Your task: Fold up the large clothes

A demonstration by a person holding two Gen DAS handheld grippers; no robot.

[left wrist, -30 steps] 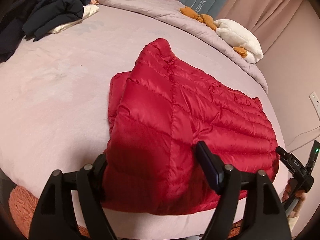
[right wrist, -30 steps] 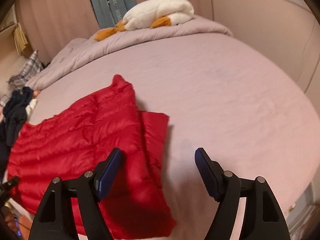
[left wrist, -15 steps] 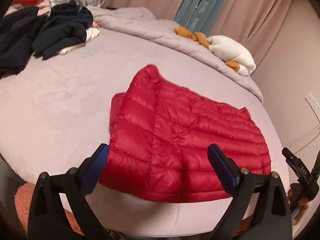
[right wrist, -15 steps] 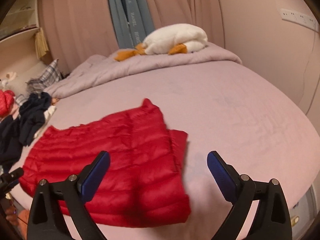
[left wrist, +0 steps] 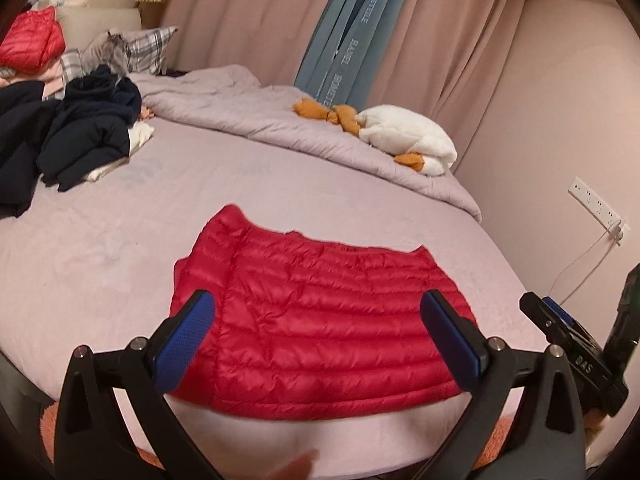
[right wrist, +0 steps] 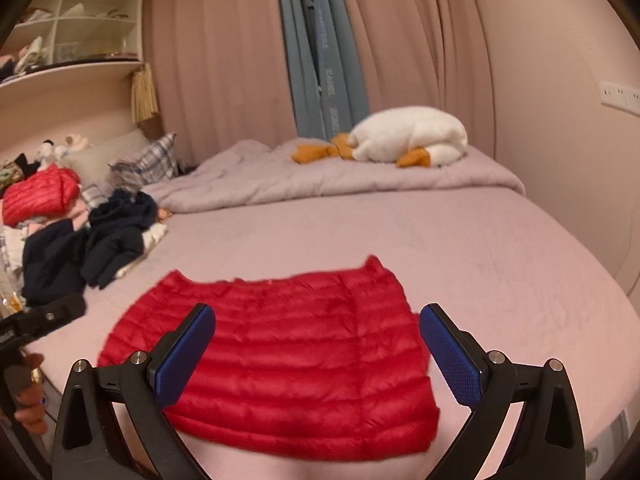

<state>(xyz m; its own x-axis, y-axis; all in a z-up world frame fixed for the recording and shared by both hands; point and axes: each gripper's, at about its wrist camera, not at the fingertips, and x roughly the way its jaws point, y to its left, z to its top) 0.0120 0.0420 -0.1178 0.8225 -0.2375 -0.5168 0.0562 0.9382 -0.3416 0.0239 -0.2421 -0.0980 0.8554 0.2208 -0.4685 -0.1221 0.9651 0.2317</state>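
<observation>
Left wrist view: a red quilted down jacket (left wrist: 320,320) lies folded flat near the front edge of a pale lilac bed (left wrist: 120,240), its stitched channels running across and a narrower folded layer showing along its left side. The left tool (left wrist: 320,332) hangs above the jacket with its blue-padded fingers (left wrist: 184,336) spread wide — nothing between them and no contact with the fabric. At the right edge of that view the right tool appears as a black body with a hand partly visible below it.

Right wrist view: the right tool (right wrist: 316,344) is likewise wide open and empty over the same jacket (right wrist: 280,360), which sits flat on the sheet, with the near hem close to the mattress edge. The left tool's black body (right wrist: 44,316) shows at the far left, gripped by a hand (right wrist: 28,396).

Farther back, a heap of dark navy clothes (left wrist: 72,136) lies at the left of the bed — well apart from the jacket. A rumpled lilac duvet (left wrist: 260,120) runs along the far side, carrying a white and orange plush goose (left wrist: 404,140). Pink curtains (left wrist: 248,16) hang behind.
</observation>
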